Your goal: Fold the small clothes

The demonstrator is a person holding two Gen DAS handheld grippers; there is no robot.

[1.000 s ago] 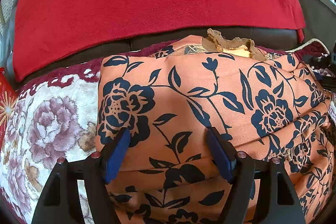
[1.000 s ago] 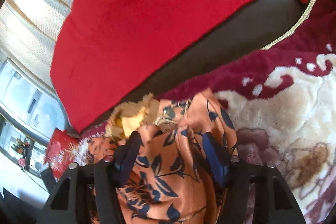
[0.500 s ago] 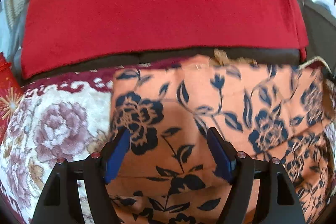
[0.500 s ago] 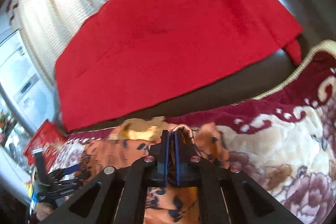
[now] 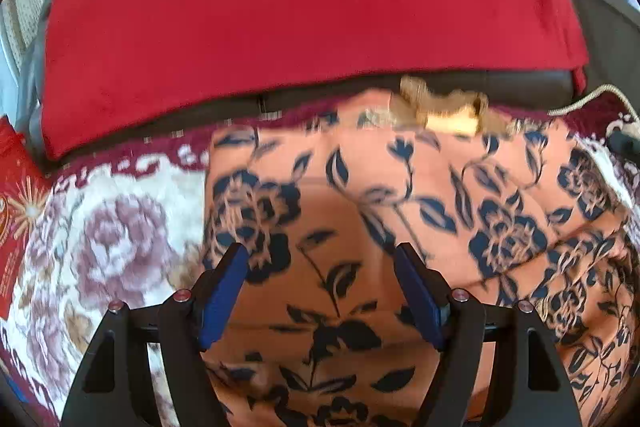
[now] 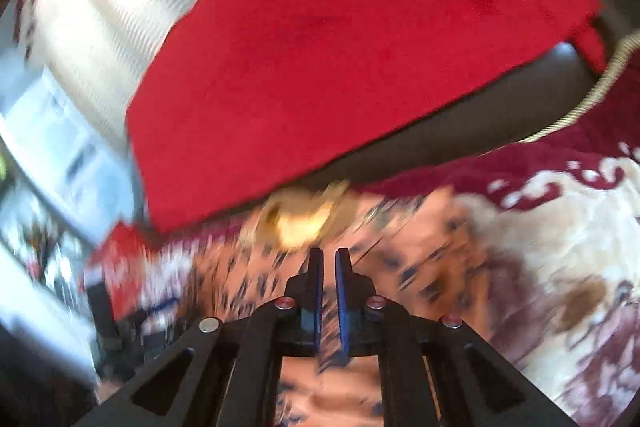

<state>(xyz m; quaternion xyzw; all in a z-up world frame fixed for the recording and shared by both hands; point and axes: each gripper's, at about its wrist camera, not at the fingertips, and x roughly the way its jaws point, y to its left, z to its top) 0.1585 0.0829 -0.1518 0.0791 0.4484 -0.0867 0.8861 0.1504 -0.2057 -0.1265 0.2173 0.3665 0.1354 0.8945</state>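
My right gripper (image 6: 328, 263) has gone from wide to nearly shut, jaws pinching the orange flowered garment (image 5: 360, 211) near its far edge, though blur hides the bite. My left gripper (image 5: 320, 267) stays wide over the cloth, which lies on the flowered blanket (image 5: 100, 227). A fold looks ready to start.

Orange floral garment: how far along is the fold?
Done: the orange floral garment lies on the flowered blanket in layers, a folded edge running across its right side. In hand: the right gripper is pinched nearly shut with fabric between its fingers, though that view is blurred; the left gripper is open over the cloth. Left: the right side is bunched, so final folding and flattening are not yet done.
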